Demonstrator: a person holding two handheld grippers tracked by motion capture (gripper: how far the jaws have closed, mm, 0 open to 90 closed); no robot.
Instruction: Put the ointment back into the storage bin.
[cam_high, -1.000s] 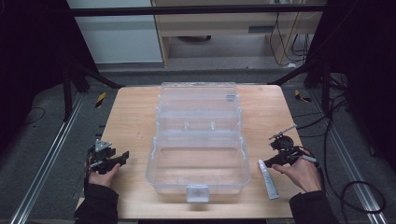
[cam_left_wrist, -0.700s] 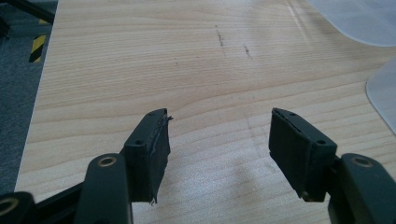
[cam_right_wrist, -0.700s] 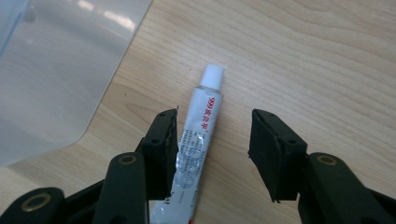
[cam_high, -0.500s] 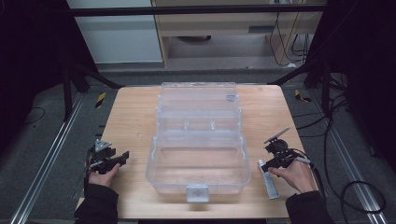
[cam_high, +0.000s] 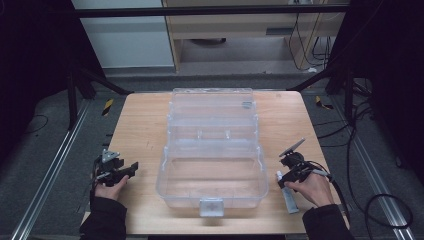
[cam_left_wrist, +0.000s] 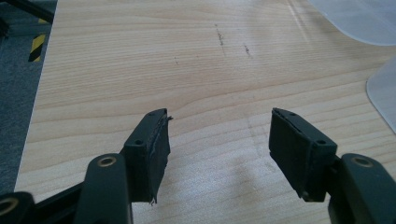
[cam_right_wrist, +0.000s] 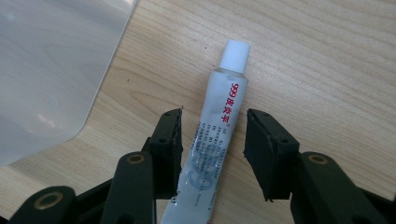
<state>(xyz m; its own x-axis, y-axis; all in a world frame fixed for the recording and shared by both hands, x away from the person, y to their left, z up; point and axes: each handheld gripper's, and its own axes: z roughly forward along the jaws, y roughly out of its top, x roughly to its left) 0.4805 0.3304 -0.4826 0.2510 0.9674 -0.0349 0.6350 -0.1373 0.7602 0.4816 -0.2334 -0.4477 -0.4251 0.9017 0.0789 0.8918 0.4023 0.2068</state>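
Sliding in over the tube (cam_right_wrist: 212, 144) since a second ago — right claw (cam_right_wrist: 212, 140) now straddles it, jaws apart; left claw (cam_left_wrist: 219, 149) idles, gaping, on the worktop (cam_high: 145, 130).

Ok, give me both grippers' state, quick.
Left gripper: open, nothing between its jaws.
Right gripper: open, jaws either side of the tube, not clamped.

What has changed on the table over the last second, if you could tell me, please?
The right gripper has come down and toward the box, and its open fingers now straddle the tube, not yet closed on it. The left gripper, the clear box and the tube stayed put.
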